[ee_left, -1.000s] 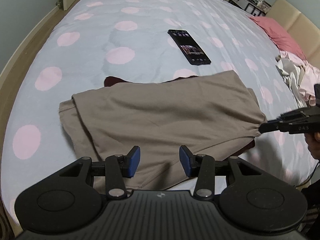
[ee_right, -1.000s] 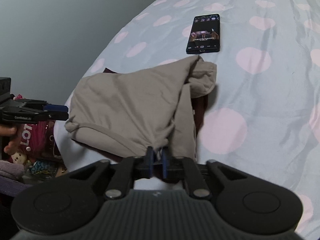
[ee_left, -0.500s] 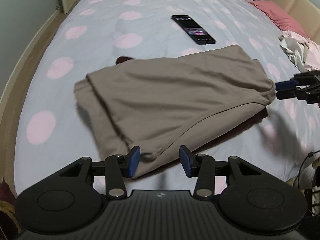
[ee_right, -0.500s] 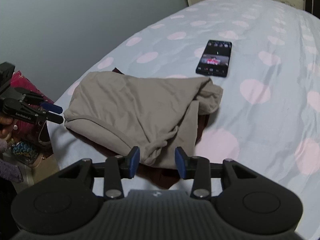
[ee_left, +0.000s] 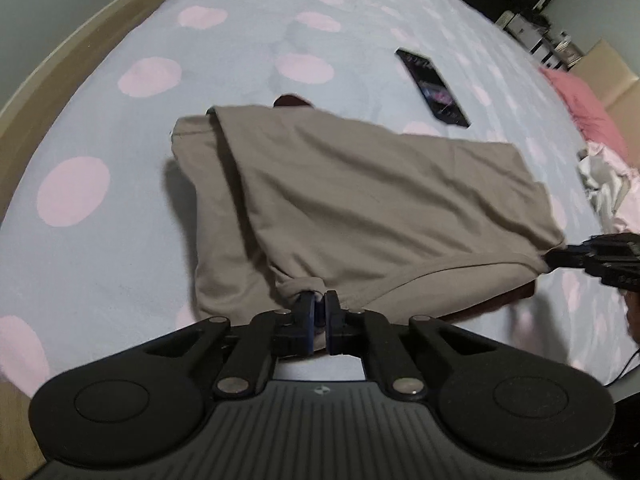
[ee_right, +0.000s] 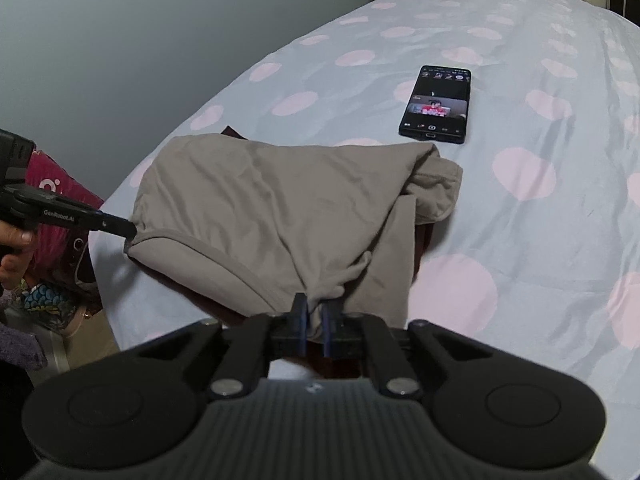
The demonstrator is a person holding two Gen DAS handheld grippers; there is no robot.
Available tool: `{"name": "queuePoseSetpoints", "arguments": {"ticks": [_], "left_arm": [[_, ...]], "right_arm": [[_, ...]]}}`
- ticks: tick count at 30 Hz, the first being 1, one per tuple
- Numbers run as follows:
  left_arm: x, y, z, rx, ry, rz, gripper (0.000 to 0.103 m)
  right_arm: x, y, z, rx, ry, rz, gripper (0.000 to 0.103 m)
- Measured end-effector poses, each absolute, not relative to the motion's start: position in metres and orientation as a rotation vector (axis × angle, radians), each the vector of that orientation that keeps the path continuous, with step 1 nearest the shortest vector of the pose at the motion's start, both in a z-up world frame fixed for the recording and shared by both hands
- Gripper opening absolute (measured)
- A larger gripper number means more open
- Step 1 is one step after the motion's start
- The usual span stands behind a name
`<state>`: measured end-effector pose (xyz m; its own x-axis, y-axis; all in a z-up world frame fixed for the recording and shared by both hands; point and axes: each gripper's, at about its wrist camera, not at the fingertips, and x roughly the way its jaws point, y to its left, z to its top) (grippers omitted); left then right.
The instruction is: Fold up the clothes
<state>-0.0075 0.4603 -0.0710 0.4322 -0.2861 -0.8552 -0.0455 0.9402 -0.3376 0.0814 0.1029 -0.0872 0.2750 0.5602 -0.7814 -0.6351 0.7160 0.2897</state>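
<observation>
We see a bed (ee_left: 100,92) with a pale blue, pink-dotted cover, largest thing in both views. On its near edge lies a taupe garment (ee_left: 360,200), partly doubled over, with something dark maroon (ee_left: 290,101) under it, peeking out at the far and near sides. A phone (ee_right: 436,106) lies flat beyond the garment, apart from it, screen lit. A pile of pale clothes (ee_left: 608,184) sits at the right edge of the left view.

Left gripper (ee_left: 319,311): jaws nearly shut, pinching a bunched bit of the garment's near hem. Right gripper (ee_right: 315,316): jaws narrow, also clamped on a gathered bit of the hem. The two grips sit at opposite ends of the same near edge, cloth sagging between them.

Risks, as we judge: each bite is small, on bunched cloth, so a quick pull could slip a corner out. The maroon layer below could drag along with the hem and spoil any fold. Carrying the edge far forward could drop it on the phone. The crumpled end (ee_right: 436,184) near the phone could stay wadded inside a fold.

Hard to make out: what the maroon thing is, mostly covered. What kind of garment the taupe one is. How much cloth sits between each pair of pads. The left view is motion-blurred at its right side. The stage of folding is unclear.
</observation>
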Motion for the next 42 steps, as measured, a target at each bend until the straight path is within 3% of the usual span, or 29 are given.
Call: {"name": "queuePoseSetpoints", "arguments": {"ticks": [7,15,18,20,21,23,32,39,42], "left_arm": [[-0.023,0.476,-0.056,-0.358,1.094,-0.184,0.001],[-0.024,0.474,-0.079,-0.343,1.168,-0.173,0.001],[-0.02,0.47,-0.083,-0.319,1.193,-0.174,0.002],[-0.02,0.465,-0.081,-0.257,1.226,-0.187,0.007],[-0.019,0.463,-0.078,-0.201,1.242,-0.189,0.016],[-0.022,0.46,-0.068,-0.093,1.247,-0.173,0.025],[-0.01,0.46,-0.03,-0.086,1.047,-0.151,0.032],[0.005,0.436,-0.056,-0.033,1.036,-0.218,0.033],[0.006,0.434,-0.072,-0.004,1.06,-0.221,0.033]], "right_arm": [[0.083,0.093,-0.08,-0.037,1.018,0.829,0.006],[0.089,0.092,-0.1,-0.011,1.086,0.802,0.007],[0.09,0.093,-0.105,-0.004,1.1,0.792,0.015],[0.089,0.091,-0.104,-0.006,1.103,0.797,0.034],[0.089,0.09,-0.102,-0.016,1.099,0.802,0.039],[0.088,0.087,-0.096,-0.054,1.084,0.805,0.039],[0.086,0.097,-0.058,-0.17,0.806,0.809,0.039],[0.082,0.128,-0.08,-0.314,0.746,0.901,0.039],[0.085,0.126,-0.101,-0.376,0.745,0.903,0.045]]}}
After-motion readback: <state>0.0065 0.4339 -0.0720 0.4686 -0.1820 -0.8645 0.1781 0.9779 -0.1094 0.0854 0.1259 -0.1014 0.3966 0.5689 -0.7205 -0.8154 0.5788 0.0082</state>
